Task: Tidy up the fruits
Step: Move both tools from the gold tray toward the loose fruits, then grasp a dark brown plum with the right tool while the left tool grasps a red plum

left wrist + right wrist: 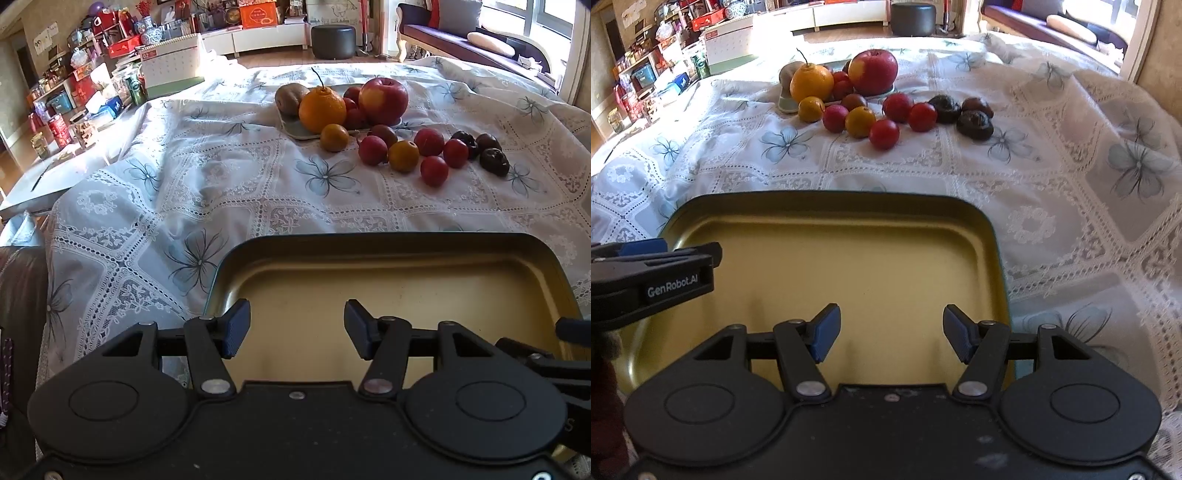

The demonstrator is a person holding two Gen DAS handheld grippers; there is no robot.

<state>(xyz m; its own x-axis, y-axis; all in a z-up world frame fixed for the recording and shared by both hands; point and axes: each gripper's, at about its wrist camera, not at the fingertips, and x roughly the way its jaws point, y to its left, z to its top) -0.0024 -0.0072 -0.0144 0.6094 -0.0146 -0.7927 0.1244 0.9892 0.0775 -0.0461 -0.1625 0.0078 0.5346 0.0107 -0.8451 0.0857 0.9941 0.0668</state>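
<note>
A gold tray [388,254] [827,210] with a dark rim lies empty on the near side of the table. My left gripper [297,328] is open and empty above its near part. My right gripper [891,332] is open and empty over the tray's right half; the left gripper also shows at the left edge of the right wrist view [657,266]. Across the table a small plate [299,132] holds a big red apple [384,99] [873,70], a large orange [321,109] [812,83] and a kiwi [290,96]. Small red fruits [434,170] [884,134], small orange ones [403,156] [860,121] and dark wrinkled ones [494,161] [975,124] lie loose beside it.
A white lace tablecloth with blue flowers [207,177] [1071,166] covers the table. A desk calendar [171,62] and cluttered boxes and cans [59,125] stand at the far left. A sofa [461,37] and a black stool [332,40] lie beyond the table.
</note>
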